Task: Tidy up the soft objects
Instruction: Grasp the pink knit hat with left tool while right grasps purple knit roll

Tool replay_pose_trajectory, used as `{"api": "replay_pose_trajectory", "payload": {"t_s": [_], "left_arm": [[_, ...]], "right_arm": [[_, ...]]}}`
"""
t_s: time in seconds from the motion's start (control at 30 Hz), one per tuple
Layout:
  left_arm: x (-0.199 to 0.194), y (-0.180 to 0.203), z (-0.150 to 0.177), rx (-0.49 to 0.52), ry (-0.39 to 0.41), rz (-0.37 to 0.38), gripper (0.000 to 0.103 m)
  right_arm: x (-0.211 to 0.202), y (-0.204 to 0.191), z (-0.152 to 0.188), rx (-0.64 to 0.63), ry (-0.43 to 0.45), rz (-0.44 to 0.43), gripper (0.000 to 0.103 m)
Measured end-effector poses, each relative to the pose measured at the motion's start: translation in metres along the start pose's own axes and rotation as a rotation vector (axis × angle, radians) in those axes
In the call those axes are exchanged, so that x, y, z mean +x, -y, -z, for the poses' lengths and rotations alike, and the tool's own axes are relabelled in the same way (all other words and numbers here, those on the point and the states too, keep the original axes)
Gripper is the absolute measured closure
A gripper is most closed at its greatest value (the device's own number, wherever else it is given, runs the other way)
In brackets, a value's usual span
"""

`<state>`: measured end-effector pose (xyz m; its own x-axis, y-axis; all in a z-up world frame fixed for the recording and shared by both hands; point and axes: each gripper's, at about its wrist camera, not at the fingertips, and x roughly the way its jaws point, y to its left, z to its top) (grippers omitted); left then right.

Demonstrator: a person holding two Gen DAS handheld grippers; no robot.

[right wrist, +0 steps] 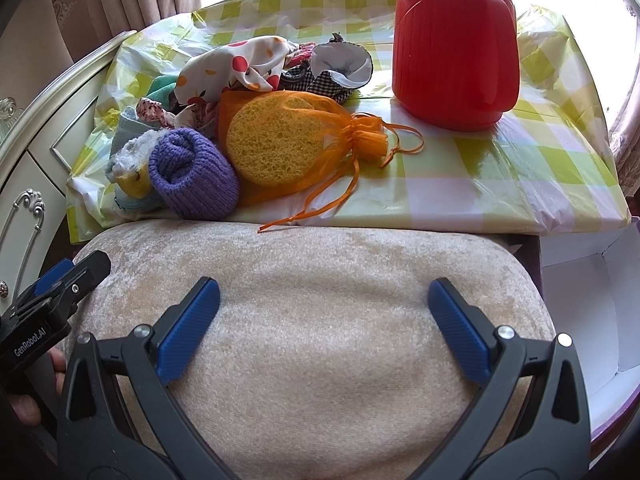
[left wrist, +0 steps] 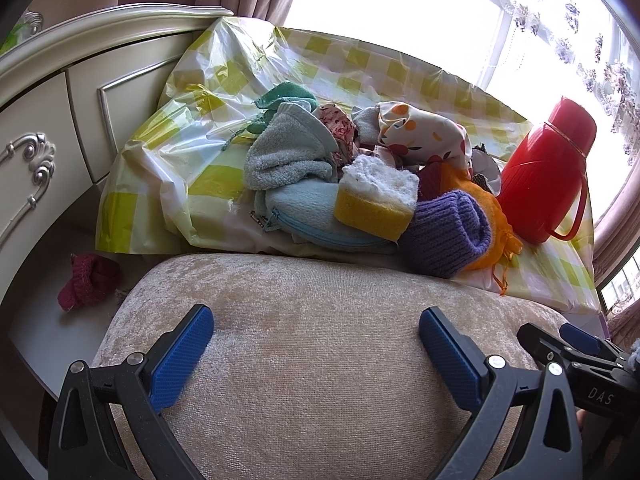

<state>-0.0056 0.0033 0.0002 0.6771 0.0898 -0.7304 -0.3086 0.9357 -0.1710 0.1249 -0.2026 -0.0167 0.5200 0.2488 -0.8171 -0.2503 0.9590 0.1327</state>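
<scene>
- Both tongs spread wide, pinching nothing: left tongs [left wrist: 316, 330] and right tongs [right wrist: 324, 300] hover side by side over the beige cushion [right wrist: 312, 320].
- Counter [right wrist: 460, 184] beyond the cushion, under a yellow-check plastic sheet.
- Red thermos [right wrist: 456, 44] upright at the counter's right side.
- Soft pile at counter's left — blue towel [left wrist: 280, 152], fruit-print cloth [left wrist: 424, 132], orange mesh bag [right wrist: 280, 144] with a round sponge inside, purple knit roll [right wrist: 192, 172] touching that bag, yellow sponge [left wrist: 376, 200].
- Maroon knit piece [left wrist: 86, 280] lies apart, down beside the dresser [left wrist: 60, 128].
</scene>
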Motion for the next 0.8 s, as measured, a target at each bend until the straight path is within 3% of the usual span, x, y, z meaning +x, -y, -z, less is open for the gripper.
{"api": "replay_pose_trajectory", "payload": {"t_s": [0.17,0.4,0.8], "left_arm": [[0.000,-0.021,-0.007,-0.093,-0.018,-0.045,0.000],[0.004,-0.077,-0.019,-0.125,-0.020,-0.126,0.008],[0.022,-0.185,-0.023,-0.191,-0.014,-0.256,0.009]], "right_arm": [[0.001,-0.004,-0.003,-0.007,-0.003,0.024,0.000],[0.003,-0.011,-0.008,-0.013,-0.012,0.044,0.000],[0.016,-0.046,-0.029,-0.079,-0.014,-0.042,0.000]]}}
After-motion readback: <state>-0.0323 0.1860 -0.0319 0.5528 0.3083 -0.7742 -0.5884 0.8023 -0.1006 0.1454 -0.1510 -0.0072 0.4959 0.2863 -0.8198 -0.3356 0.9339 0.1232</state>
